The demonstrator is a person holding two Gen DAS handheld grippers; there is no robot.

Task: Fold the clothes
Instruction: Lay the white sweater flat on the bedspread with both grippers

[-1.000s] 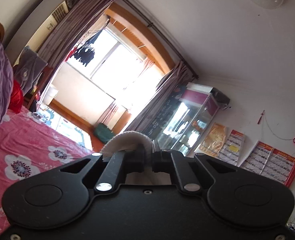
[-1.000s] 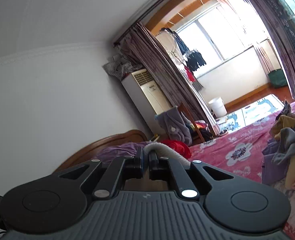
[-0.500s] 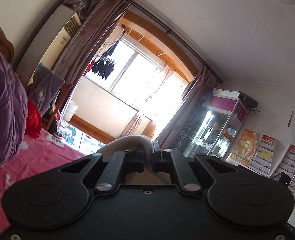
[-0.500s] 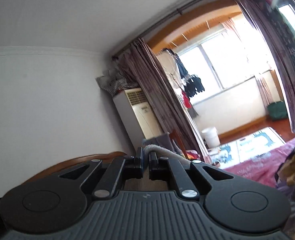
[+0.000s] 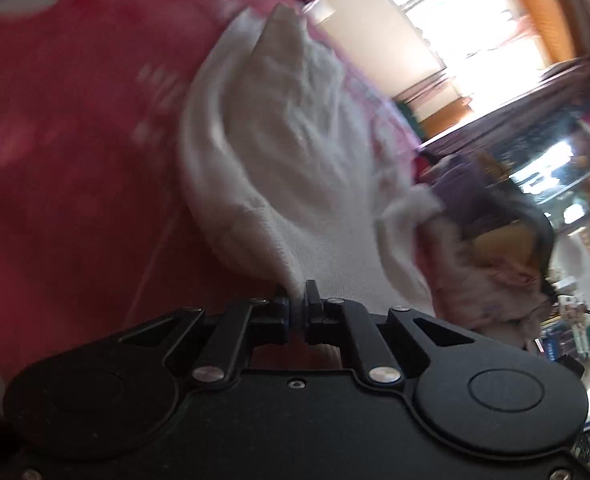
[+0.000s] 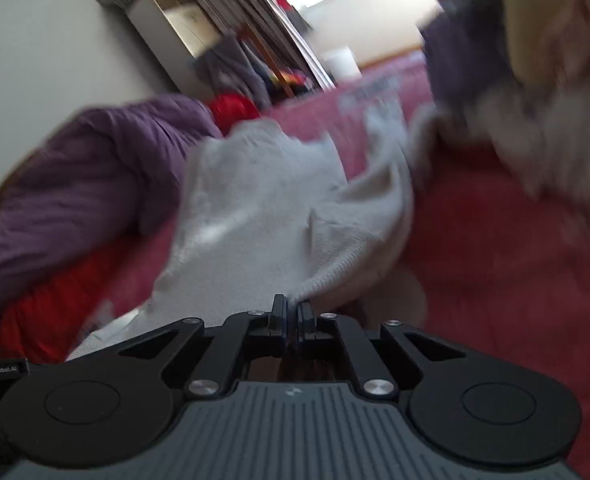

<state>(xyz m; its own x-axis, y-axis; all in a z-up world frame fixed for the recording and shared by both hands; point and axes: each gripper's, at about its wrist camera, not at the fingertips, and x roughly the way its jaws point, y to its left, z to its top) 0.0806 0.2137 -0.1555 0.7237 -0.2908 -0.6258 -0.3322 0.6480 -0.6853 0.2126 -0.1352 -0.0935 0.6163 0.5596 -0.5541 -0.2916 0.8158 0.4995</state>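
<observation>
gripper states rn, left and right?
Left gripper: shut on the white garment.
Right gripper: shut on the white garment, pinching an edge.

A bed (image 6: 495,248) with a pink-red flowered cover carries everything. A white knitted garment (image 6: 255,208) lies spread across its middle. A purple quilt (image 6: 75,176) sits bunched at one side, a red cloth (image 6: 47,304) beside it, and a blurred heap of mixed clothes (image 5: 491,264) at the other.
</observation>
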